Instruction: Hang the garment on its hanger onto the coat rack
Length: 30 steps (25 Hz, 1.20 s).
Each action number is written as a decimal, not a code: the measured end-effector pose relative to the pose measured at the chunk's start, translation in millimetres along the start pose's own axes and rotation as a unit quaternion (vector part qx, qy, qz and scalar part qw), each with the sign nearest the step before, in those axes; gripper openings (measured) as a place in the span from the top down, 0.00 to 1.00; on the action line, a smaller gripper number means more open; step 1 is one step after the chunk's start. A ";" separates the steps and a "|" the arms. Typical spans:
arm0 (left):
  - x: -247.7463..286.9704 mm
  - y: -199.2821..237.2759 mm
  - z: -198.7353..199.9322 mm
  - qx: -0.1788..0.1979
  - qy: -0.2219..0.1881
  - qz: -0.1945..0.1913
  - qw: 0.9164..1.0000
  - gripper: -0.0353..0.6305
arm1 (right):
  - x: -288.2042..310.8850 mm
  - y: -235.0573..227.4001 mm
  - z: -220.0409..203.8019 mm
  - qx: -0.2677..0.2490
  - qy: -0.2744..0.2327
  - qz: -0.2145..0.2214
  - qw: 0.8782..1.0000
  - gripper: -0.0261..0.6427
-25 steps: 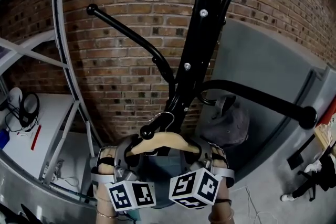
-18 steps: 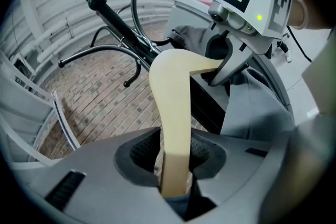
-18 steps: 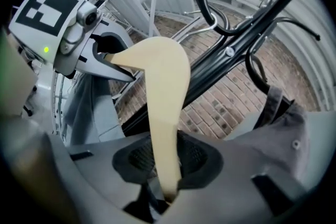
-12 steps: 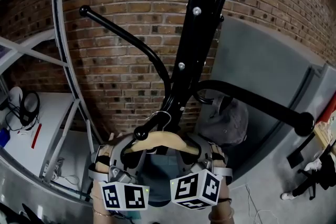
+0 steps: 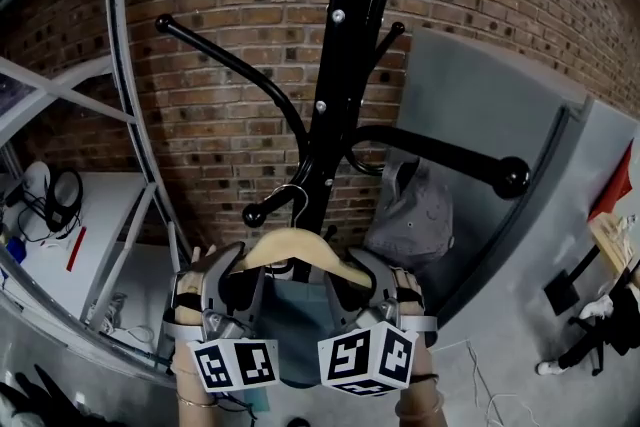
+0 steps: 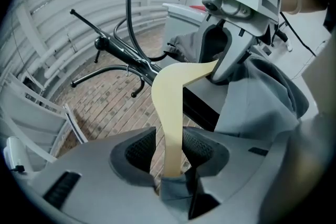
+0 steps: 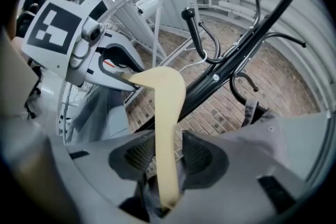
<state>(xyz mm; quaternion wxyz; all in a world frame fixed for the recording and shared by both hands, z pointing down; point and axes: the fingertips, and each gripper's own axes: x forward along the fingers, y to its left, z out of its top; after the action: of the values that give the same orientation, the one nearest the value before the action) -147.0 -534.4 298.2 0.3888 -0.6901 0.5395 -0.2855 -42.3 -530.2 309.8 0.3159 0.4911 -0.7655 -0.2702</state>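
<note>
A pale wooden hanger [image 5: 296,250] carries a grey-blue garment [image 5: 300,320]. Its wire hook [image 5: 291,199] lies over a low peg [image 5: 253,213] of the black coat rack [image 5: 335,85]. My left gripper [image 5: 228,273] is at the hanger's left arm and my right gripper [image 5: 368,277] at its right arm. Both have just been opening their jaws. In the left gripper view the hanger [image 6: 169,113] stands between the left gripper's [image 6: 170,153] pads with a gap beside it. The right gripper view shows the hanger [image 7: 165,128] loose between the right gripper's [image 7: 165,152] pads.
A grey cap [image 5: 415,215] hangs from a rack peg to the right of the pole. A thick black peg [image 5: 455,158] juts right. Behind are a brick wall [image 5: 230,65], a white metal frame [image 5: 130,115] at left and a grey panel [image 5: 500,135] at right.
The rack has shifted left in the head view and both grippers sit slightly lower. The hanger's hook now rests behind the low peg's ball end. The fingers stand wider round the hanger.
</note>
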 end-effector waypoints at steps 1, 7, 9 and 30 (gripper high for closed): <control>-4.7 0.4 -1.0 -0.001 0.000 0.005 1.000 0.74 | -4.7 1.4 1.3 0.000 -0.003 0.000 1.000 0.75; -40.1 1.6 -1.5 -0.010 0.000 0.018 1.000 0.74 | -34.2 10.4 4.8 -0.002 -0.013 -0.006 1.000 0.75; -53.9 4.0 5.2 -0.012 -0.006 0.029 0.999 0.74 | -44.4 14.5 3.0 0.001 -0.012 -0.001 1.000 0.75; -209.3 -17.1 73.0 -0.070 -0.012 0.100 0.992 0.94 | -185.8 51.8 -18.7 0.070 -0.033 0.042 0.996 0.86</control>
<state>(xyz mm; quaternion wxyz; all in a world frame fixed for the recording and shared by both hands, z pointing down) -132.0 -313.4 278.9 0.3722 -0.6614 0.6203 -0.1981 0.6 -341.4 319.0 0.2665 0.4701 -0.8125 -0.2190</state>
